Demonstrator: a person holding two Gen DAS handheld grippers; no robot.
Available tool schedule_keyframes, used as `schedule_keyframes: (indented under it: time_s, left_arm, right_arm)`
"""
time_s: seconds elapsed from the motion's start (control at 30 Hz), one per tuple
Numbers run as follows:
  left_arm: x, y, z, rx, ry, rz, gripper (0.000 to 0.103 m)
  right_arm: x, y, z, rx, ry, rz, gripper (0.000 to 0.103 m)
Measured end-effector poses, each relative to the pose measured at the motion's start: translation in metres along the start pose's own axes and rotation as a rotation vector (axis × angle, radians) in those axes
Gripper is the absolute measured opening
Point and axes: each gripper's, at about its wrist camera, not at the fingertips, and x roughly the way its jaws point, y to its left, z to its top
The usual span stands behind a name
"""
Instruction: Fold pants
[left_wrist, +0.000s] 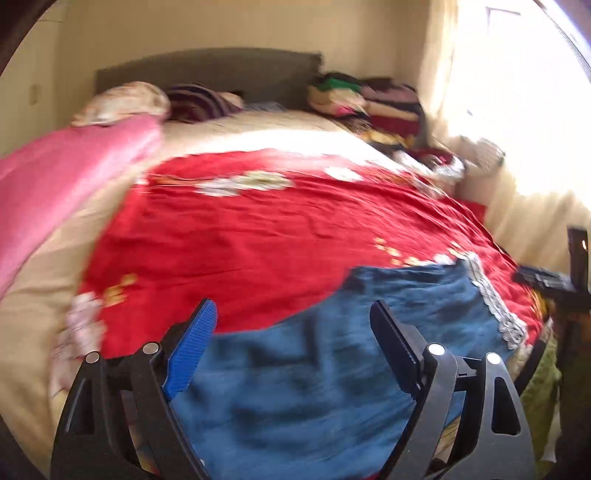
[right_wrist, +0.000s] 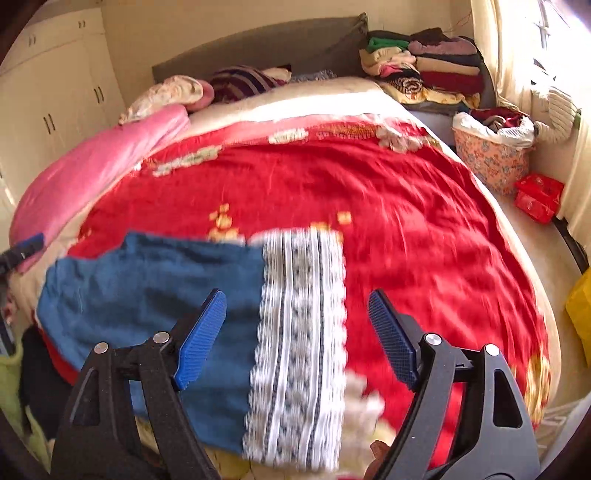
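The blue pants lie flat on the red bedspread at the near edge of the bed. A white and grey lace band runs along their right end; it also shows in the left wrist view. My left gripper is open and empty above the blue cloth. My right gripper is open and empty above the lace band. The other gripper shows at the right edge of the left wrist view and at the left edge of the right wrist view. Both views are blurred.
A pink blanket lies along the bed's left side, pillows at the head. Folded clothes are stacked at the far right corner. A floral basket and a red box stand right of the bed.
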Motion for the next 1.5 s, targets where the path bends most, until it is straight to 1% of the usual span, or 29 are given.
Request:
schedule_keyframes:
  time_s: [0.07,0.17,0.23,0.3,0.33,0.43,0.5,0.57,0.6,0.67,0.73,0.77,0.83,0.87,0.9,0.93,1.0,1.03,1.07,1.1,1.13,1.17,1.2,1.3,1.37,1.4,1.47,1.5]
  left_arm:
    - [0.019,-0.018,0.006,0.041,0.020,-0.036,0.084]
    - [0.049,-0.033,0.013,0.067,0.071,-0.080,0.084]
    - [0.072,-0.039,0.016,0.087,0.112,-0.085,0.084]
    - [0.094,-0.045,0.017,0.118,0.138,-0.078,0.084]
    - [0.104,-0.046,0.017,0.120,0.156,-0.088,0.084]
    - [0.130,-0.045,0.020,0.099,0.210,-0.147,0.084]
    - [0.145,-0.043,0.019,0.090,0.241,-0.164,0.084]
    - [0.156,-0.043,0.020,0.079,0.255,-0.189,0.084]
    - [0.161,-0.043,0.021,0.072,0.257,-0.213,0.084]
    - [0.171,-0.043,0.021,0.060,0.270,-0.245,0.084]
    - [0.176,-0.045,0.018,0.058,0.283,-0.262,0.084]
    - [0.178,-0.047,0.017,0.058,0.290,-0.269,0.082]
    - [0.181,-0.050,0.012,0.061,0.302,-0.285,0.063]
    - [0.182,-0.051,0.010,0.058,0.308,-0.302,0.046]
    - [0.181,-0.052,0.009,0.050,0.309,-0.324,0.034]
    - [0.180,-0.054,0.008,0.054,0.309,-0.331,0.030]
    - [0.174,-0.059,0.008,0.093,0.298,-0.319,0.019]
    - [0.172,-0.061,0.008,0.107,0.290,-0.315,0.017]
    - [0.170,-0.062,0.009,0.114,0.282,-0.312,0.016]
    - [0.168,-0.062,0.010,0.118,0.272,-0.305,0.013]
    - [0.166,-0.061,0.011,0.115,0.264,-0.302,0.013]
    - [0.163,-0.059,0.013,0.108,0.256,-0.299,0.011]
    - [0.161,-0.059,0.015,0.101,0.243,-0.291,0.011]
    - [0.158,-0.056,0.022,0.077,0.214,-0.290,0.010]
    - [0.160,-0.057,0.025,0.079,0.210,-0.285,0.010]
    - [0.162,-0.059,0.025,0.085,0.207,-0.277,0.010]
    - [0.169,-0.058,0.026,0.070,0.210,-0.267,0.010]
    - [0.176,-0.056,0.024,0.051,0.220,-0.261,0.010]
  right_arm:
    - [0.008,-0.003,0.014,0.002,-0.007,0.008,0.073]
    - [0.023,-0.013,0.030,0.038,-0.003,0.028,0.073]
    - [0.034,-0.020,0.037,0.074,0.021,0.035,0.073]
    - [0.048,-0.029,0.042,0.106,0.048,0.065,0.073]
    - [0.056,-0.033,0.043,0.121,0.064,0.081,0.073]
    - [0.076,-0.044,0.043,0.144,0.108,0.087,0.073]
    - [0.085,-0.048,0.040,0.160,0.117,0.110,0.073]
    - [0.092,-0.052,0.035,0.177,0.123,0.123,0.073]
    - [0.095,-0.053,0.032,0.184,0.125,0.129,0.073]
    - [0.101,-0.056,0.028,0.193,0.137,0.122,0.073]
    - [0.105,-0.058,0.025,0.205,0.139,0.144,0.073]
    - [0.106,-0.059,0.023,0.208,0.138,0.155,0.073]
    - [0.106,-0.061,0.022,0.208,0.130,0.168,0.073]
    - [0.106,-0.062,0.020,0.215,0.126,0.179,0.073]
    - [0.107,-0.064,0.020,0.225,0.125,0.184,0.072]
    - [0.108,-0.065,0.018,0.237,0.129,0.185,0.071]
    - [0.110,-0.066,0.016,0.241,0.131,0.190,0.067]
    - [0.111,-0.063,0.015,0.230,0.139,0.198,0.060]
    - [0.113,-0.060,0.015,0.211,0.145,0.212,0.047]
    - [0.113,-0.056,0.014,0.194,0.148,0.233,0.038]
    - [0.113,-0.052,0.014,0.181,0.150,0.247,0.023]
    - [0.111,-0.048,0.014,0.159,0.145,0.245,0.017]
    - [0.105,-0.043,0.014,0.128,0.116,0.219,0.015]
    - [0.079,-0.042,0.020,0.124,-0.008,0.194,0.013]
    - [0.075,-0.039,0.030,0.092,-0.038,0.185,0.013]
    - [0.078,-0.037,0.033,0.066,-0.031,0.159,0.013]
    - [0.091,-0.031,0.037,0.007,0.012,0.101,0.014]
    - [0.103,-0.029,0.037,-0.011,0.056,0.074,0.015]
